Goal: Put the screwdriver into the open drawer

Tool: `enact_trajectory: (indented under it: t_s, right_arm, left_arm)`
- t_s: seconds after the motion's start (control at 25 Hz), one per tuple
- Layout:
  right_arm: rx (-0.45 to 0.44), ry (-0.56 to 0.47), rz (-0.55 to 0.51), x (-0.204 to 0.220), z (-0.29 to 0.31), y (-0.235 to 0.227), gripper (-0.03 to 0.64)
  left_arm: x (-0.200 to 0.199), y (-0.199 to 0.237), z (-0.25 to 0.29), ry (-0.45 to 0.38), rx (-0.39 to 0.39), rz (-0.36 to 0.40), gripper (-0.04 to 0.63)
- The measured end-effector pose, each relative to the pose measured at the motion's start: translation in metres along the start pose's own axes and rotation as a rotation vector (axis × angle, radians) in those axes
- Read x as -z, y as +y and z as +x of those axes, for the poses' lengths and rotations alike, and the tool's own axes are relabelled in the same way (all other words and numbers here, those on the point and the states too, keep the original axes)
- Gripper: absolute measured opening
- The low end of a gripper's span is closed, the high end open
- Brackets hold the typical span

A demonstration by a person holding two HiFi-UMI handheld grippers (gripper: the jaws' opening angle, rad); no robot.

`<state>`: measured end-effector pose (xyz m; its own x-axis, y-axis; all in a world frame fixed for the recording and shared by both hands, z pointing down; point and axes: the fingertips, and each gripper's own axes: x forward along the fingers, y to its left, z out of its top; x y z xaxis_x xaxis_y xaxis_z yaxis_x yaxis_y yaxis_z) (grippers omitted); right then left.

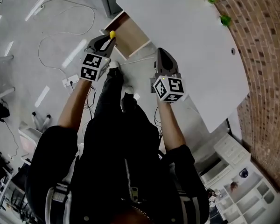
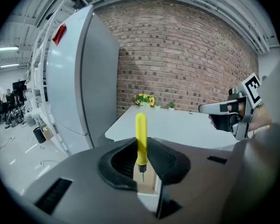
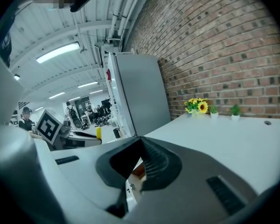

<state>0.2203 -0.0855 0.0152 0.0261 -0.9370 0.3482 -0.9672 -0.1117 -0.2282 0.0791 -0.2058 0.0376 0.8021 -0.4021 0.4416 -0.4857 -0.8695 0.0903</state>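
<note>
The yellow-handled screwdriver [image 1: 112, 34] [image 2: 140, 141] stands upright, tip down, and my left gripper [image 1: 109, 41] [image 2: 141, 147] is shut on its handle. It hangs over the near left edge of the open wooden drawer [image 1: 132, 38], which juts out from under the white table [image 1: 191, 45]. A strip of the drawer [image 2: 147, 182] shows through the gap below the jaws. My right gripper [image 1: 163, 59] [image 3: 137, 158] is over the table's near edge, right of the drawer, jaws together with nothing between them. In the right gripper view the left gripper [image 3: 77, 139] shows at the left.
A grey fridge [image 2: 79, 83] stands left of the table, against the brick wall [image 1: 266, 55]. Small flowerpots [image 2: 144, 99] sit at the table's far edge. Cables [image 1: 60, 41] and a power strip [image 1: 69, 81] lie on the floor at left. White shelving [image 1: 242, 190] is at lower right.
</note>
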Motion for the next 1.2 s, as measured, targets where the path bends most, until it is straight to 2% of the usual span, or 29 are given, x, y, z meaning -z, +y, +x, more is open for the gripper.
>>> enact_trajectory:
  t_s: [0.28, 0.52, 0.92, 1.2]
  right_arm:
    - [0.066, 0.048, 0.065, 0.034, 0.004, -0.012, 0.006]
    - [0.108, 0.099, 0.103, 0.064, 0.006, -0.022, 0.006]
    - [0.123, 0.145, 0.164, 0.099, 0.015, -0.027, 0.006]
    - [0.169, 0.198, 0.223, 0.135, 0.006, -0.028, 0.006]
  left_arm:
    - [0.050, 0.002, 0.048, 0.090, 0.081, 0.008, 0.081]
    - [0.092, 0.008, 0.097, 0.169, 0.109, 0.023, 0.081]
    - [0.168, 0.015, 0.187, 0.288, 0.126, 0.105, 0.081]
    - [0.235, 0.018, 0.252, 0.412, 0.151, 0.205, 0.081]
